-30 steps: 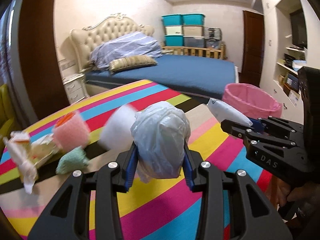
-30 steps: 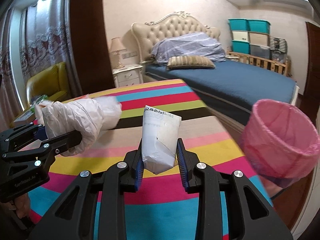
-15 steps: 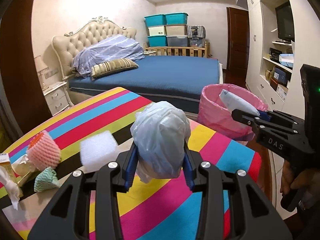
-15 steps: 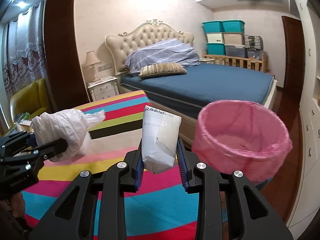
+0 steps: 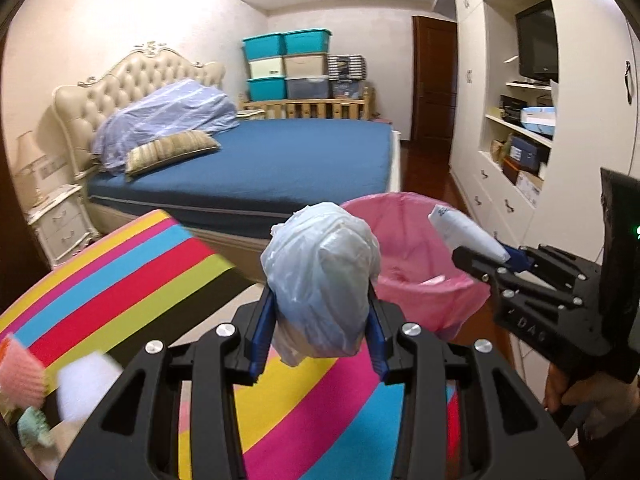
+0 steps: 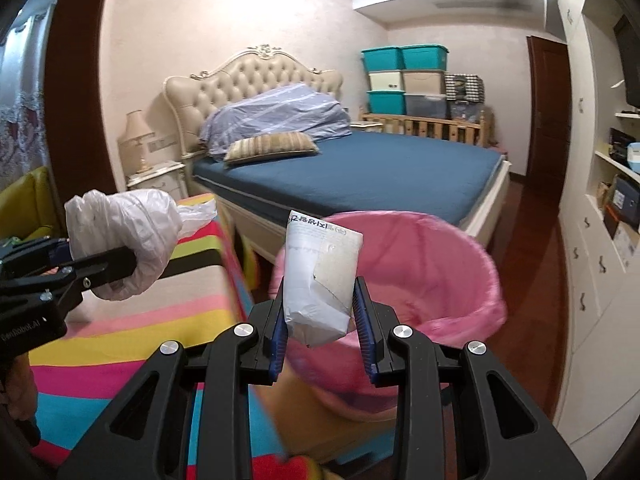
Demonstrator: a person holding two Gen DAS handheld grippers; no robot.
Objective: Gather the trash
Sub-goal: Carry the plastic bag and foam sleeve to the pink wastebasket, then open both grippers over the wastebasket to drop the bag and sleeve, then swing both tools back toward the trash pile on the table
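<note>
Beside the pink-lined round waste bin [image 6: 420,264], the right hand-held gripper [image 6: 322,304] pinches a crumpled white paper packet [image 6: 320,276] just short of the rim, while the left hand-held gripper [image 5: 320,320] clamps a knotted pale-blue plastic bag [image 5: 320,276] over the striped bench [image 5: 132,280] edge nearest the bin. Neither piece is dropped yet. Farther from the bin, a pink foam net [image 5: 20,372], white foam block [image 5: 86,384] and green scrap [image 5: 34,428] remain on the bench, blurred and cut off; the bin's contents are hard to make out.
</note>
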